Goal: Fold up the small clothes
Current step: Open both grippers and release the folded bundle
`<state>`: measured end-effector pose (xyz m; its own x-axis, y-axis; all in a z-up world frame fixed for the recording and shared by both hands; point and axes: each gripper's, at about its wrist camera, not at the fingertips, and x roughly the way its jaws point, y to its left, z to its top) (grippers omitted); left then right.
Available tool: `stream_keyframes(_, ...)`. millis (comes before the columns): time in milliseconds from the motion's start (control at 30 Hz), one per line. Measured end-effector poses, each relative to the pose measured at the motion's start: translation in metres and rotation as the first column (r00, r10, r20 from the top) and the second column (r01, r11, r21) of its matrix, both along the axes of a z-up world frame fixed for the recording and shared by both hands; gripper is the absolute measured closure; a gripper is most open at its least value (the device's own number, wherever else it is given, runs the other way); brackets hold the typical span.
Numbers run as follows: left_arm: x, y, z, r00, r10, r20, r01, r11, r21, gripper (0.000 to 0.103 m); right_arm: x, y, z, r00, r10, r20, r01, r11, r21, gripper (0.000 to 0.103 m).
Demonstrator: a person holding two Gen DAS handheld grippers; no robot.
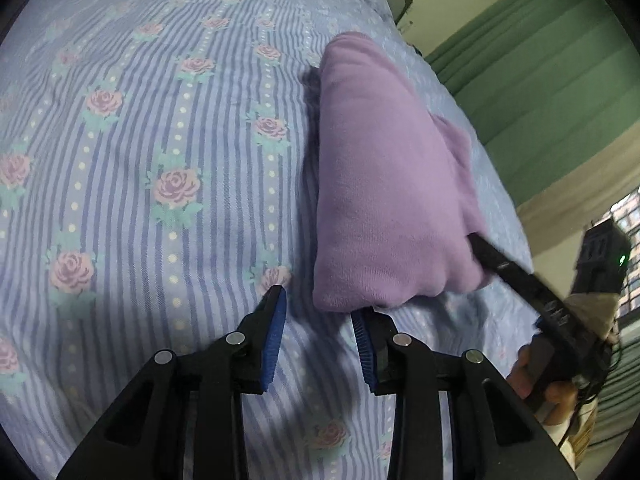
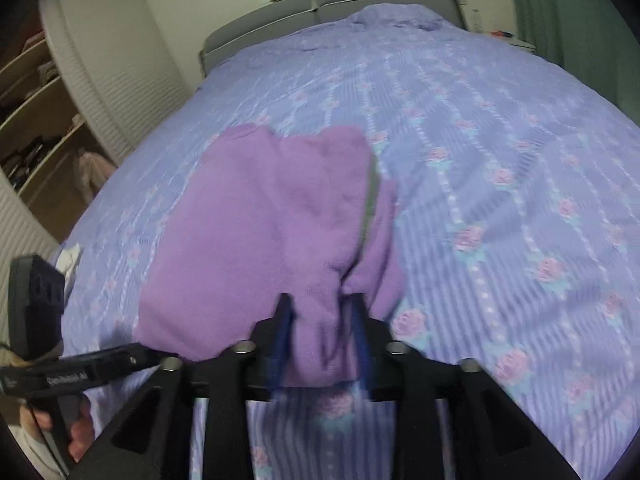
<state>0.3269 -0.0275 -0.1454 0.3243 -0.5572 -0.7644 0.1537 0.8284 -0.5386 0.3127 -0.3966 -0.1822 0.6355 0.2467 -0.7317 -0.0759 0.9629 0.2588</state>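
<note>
Folding looks nearly done: one purple cloth (image 1: 384, 184) lies folded on the bed (image 1: 140, 140). Left gripper (image 1: 320, 328) has empty jaws, a little apart, just beside the cloth's edge. Right gripper (image 2: 320, 336) has cloth between its jaws, loosely. Next, both should let go and pull away.

only lettering anywhere: a small white print line on the side of the left gripper (image 2: 72, 378), seen from the right wrist view. too blurred to read for sure. the right gripper (image 1: 554, 312) has a few pale marks on its black arm in the left wrist view, not legible either. no readable text on the purple garment (image 2: 264, 232) or the bedspread (image 1: 140, 160).
</note>
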Motion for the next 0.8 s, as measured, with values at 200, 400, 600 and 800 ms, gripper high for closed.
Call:
stream_keyframes(200, -0.032, -0.003, 0.032, 0.994, -0.067, 0.085, 0.054, 0.988, 0.143, 0.048, -0.010, -0.009, 0.010, 0.992, -0.123, -0.003, 0.123, 0.992, -0.032, 0.030)
stream_keyframes(400, -0.060, 0.018, 0.072, 0.973, -0.030, 0.228, -0.025, 0.972, 0.234, 0.033, -0.019, -0.016, 0.014, 0.982, -0.187, -0.026, 0.188, 0.980, 0.058, 0.028)
stream_keyframes(600, -0.066, 0.020, 0.102, 0.939, -0.081, 0.333, -0.038, 0.941, 0.336, 0.032, -0.028, -0.008, 0.013, 0.969, -0.246, -0.018, 0.247, 0.962, 0.118, 0.028)
stream_keyframes(800, -0.058, 0.008, 0.114, 0.911, -0.116, 0.395, -0.039, 0.931, 0.363, 0.027, -0.024, 0.002, 0.019, 0.967, -0.254, 0.009, 0.252, 0.963, 0.100, 0.028)
